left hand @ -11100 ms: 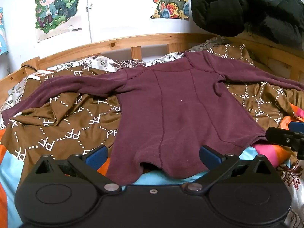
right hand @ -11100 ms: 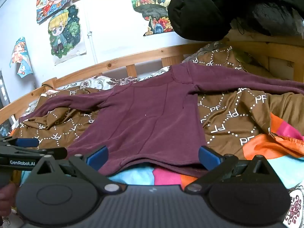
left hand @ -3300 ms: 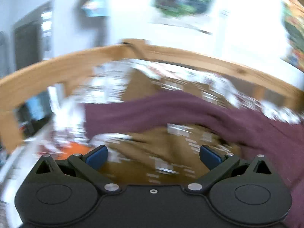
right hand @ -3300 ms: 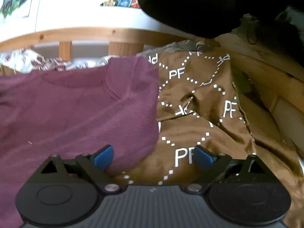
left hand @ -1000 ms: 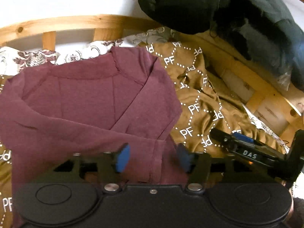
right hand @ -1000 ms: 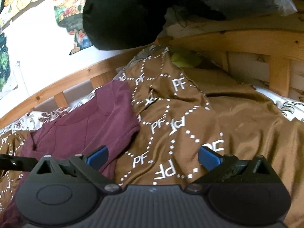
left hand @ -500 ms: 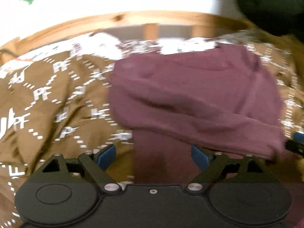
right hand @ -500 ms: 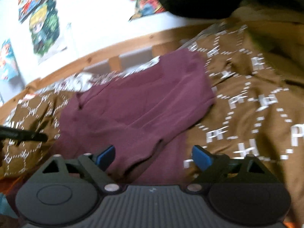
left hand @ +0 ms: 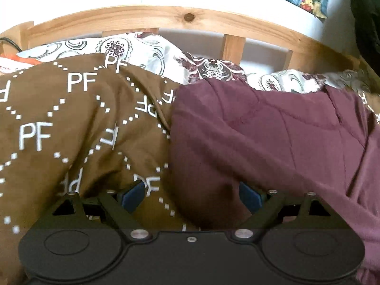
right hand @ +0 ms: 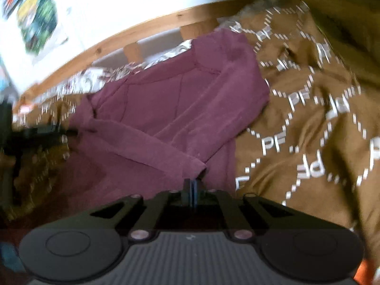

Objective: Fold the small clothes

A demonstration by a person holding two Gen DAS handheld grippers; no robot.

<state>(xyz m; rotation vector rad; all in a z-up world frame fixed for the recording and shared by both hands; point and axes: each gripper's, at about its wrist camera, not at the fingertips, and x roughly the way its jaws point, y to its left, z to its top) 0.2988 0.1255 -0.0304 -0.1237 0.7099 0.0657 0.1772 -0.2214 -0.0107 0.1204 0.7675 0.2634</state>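
The left wrist view shows the left edge of the maroon top [left hand: 273,142] sharply, lying on the brown "PF" blanket [left hand: 59,123] with a paisley sheet [left hand: 152,47] and the wooden bed rail [left hand: 166,16] beyond at 12 o'clock. The right wrist view, blurred, shows instead the whole folded shape: both sleeves laid across the body, the cuff end [right hand: 190,163] reaching toward 6 o'clock.

The left gripper [left hand: 191,196] stands wide apart, its blue pads [left hand: 131,196] straddling the garment's left edge, one on blanket, the other half under cloth; nothing is pinched. The right gripper [right hand: 191,190] is fully closed, pads together just at the cuff tip; whether cloth is caught between them cannot be told.

A dark tool shape [right hand: 35,137] sits at 9 o'clock in the right view, beside the garment. Posters [right hand: 35,16] hang on the wall at 10 o'clock. Open blanket [right hand: 308,118] spreads toward 3 o'clock; the rail bounds the far side.
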